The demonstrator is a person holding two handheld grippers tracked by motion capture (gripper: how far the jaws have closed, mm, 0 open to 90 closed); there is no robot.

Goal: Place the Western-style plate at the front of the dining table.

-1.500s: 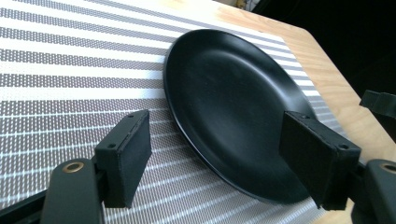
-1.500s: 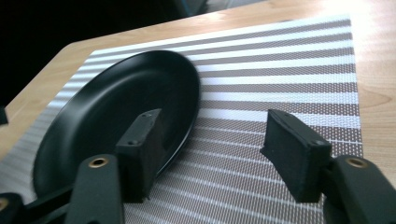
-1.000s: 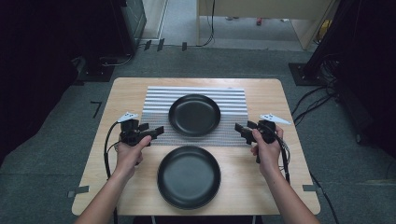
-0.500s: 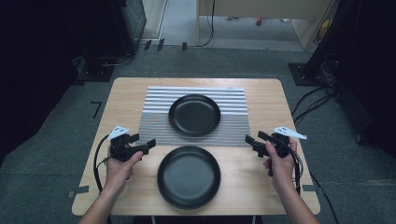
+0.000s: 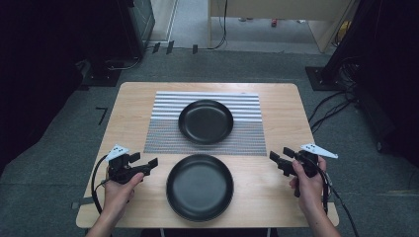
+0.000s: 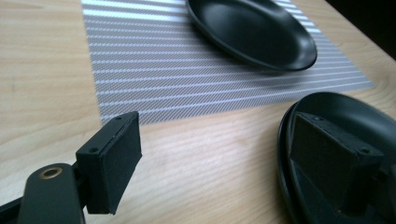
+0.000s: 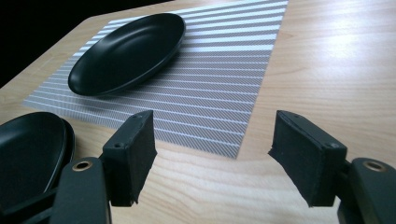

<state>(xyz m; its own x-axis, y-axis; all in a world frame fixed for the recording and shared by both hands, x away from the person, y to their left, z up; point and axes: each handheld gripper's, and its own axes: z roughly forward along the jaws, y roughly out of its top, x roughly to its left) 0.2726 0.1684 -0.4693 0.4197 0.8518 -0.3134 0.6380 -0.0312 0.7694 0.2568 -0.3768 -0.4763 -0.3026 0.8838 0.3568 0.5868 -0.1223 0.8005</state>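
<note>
**Clerk:** At the near edge of the surface (image 5: 276, 98), what did you log?

**Operator:** Item one: near plate (image 5: 199, 186), black, shallow, empty, lying flat on bare wood between my two hands. Item two: far plate (image 5: 205, 121), same make, resting on the striped placemat (image 5: 163, 133), apart from the near one, with a strip of mat and wood between them.

**Clerk:** And the tongs?

**Operator:** Left tongs (image 5: 148, 165): jaws apart, nothing between them, held just left of the near plate and aimed at its rim. In the left gripper view one pad (image 6: 334, 154) stood in front of the plate's edge; I could not tell whether it touched. Right tongs (image 5: 277, 162): jaws likewise apart and empty, held to the right of the near plate, clear of it, with bare wood between the pads (image 7: 306, 156) in the right gripper view.

**Clerk:** Step in hand?

**Operator:** As I judged it, the approach to the near plate, with no grip taken. Both plates lay undisturbed.

**Clerk:** Next move?

**Operator:** I reckoned it called for bringing one jaw over the rim and one under it, then closing. The rim sat low against the wood, so the lower jaw would need a flat, shallow entry. The glossy surface looked likely to slip, so a firm clamp on the rim before any lift.
</note>
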